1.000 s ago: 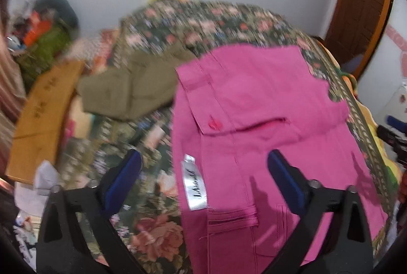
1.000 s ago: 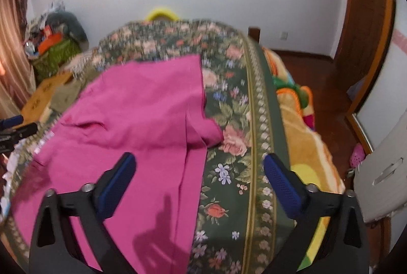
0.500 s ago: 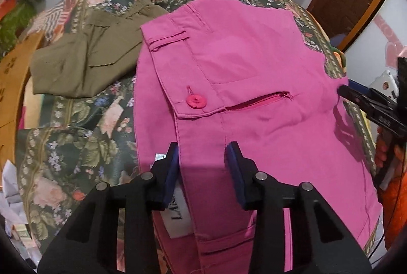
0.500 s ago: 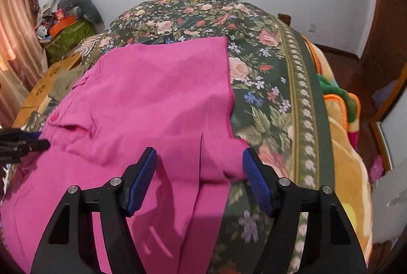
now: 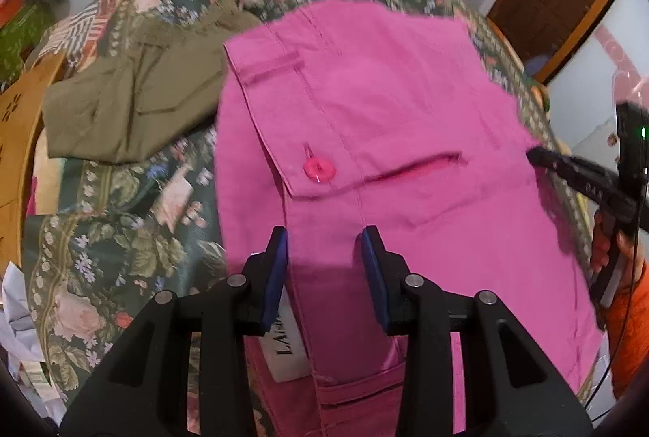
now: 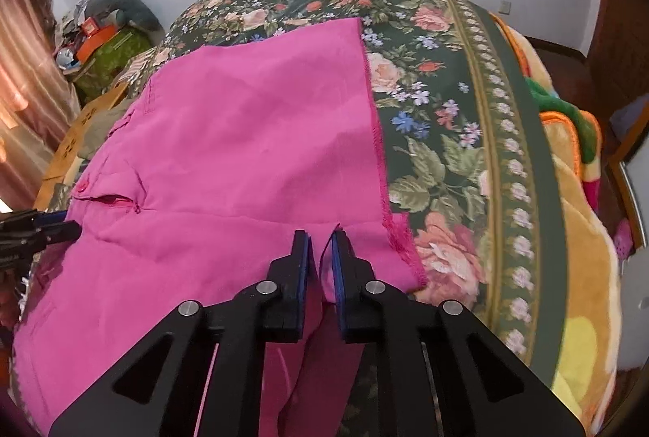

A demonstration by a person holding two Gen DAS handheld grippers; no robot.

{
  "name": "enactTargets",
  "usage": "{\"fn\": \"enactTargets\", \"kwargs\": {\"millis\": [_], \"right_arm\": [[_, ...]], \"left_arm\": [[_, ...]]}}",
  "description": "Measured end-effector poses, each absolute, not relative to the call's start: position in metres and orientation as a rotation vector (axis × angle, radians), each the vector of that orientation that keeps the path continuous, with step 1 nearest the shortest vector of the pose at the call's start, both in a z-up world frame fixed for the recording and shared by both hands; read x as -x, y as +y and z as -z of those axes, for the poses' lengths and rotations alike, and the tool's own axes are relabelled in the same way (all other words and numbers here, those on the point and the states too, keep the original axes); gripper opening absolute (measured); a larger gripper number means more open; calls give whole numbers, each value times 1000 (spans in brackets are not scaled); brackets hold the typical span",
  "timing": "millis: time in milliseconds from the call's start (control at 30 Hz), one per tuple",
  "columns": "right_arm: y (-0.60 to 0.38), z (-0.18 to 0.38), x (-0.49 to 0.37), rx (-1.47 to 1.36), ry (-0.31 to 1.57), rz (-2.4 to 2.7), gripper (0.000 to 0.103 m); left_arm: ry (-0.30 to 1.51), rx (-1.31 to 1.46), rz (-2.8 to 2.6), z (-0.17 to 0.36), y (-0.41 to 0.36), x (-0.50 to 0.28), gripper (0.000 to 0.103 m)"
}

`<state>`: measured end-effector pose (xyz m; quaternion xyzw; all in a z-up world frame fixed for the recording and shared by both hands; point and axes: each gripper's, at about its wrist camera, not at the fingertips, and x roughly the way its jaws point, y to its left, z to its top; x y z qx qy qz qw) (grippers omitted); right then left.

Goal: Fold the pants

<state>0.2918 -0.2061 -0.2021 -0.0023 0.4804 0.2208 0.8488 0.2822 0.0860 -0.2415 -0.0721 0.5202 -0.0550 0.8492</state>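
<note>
Pink pants (image 5: pixel 405 104) lie flat on the floral bedspread (image 6: pixel 466 136). Left gripper (image 5: pixel 324 254) clamps the waistband at 6 o'clock; right gripper (image 6: pixel 322 254), jaws closing, pinches the leg fabric, presumably readying a lift-and-fold.

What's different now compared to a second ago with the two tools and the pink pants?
Both tools came down onto the pink pants. The left tool narrowed around the waistband; the right tool is closing on a fabric fold near the hem. The olive garment and floral bedspread stayed put.
</note>
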Motion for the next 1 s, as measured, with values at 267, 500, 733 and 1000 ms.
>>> {"fn": "enactTargets", "kwargs": {"millis": [267, 500, 733, 1000], "right_arm": [[-244, 184, -298, -26, 971, -328, 42], [-238, 214, -318, -111, 1063, -362, 41], [-218, 220, -316, -37, 1035, -391, 7], [-218, 223, -309, 44, 1022, -400, 6]], "left_arm": [[1076, 225, 96, 226, 103, -306, 37], [1163, 219, 135, 257, 89, -331, 37], [1116, 101, 142, 249, 71, -329, 23], [1084, 12, 80, 252, 71, -330, 25]]}}
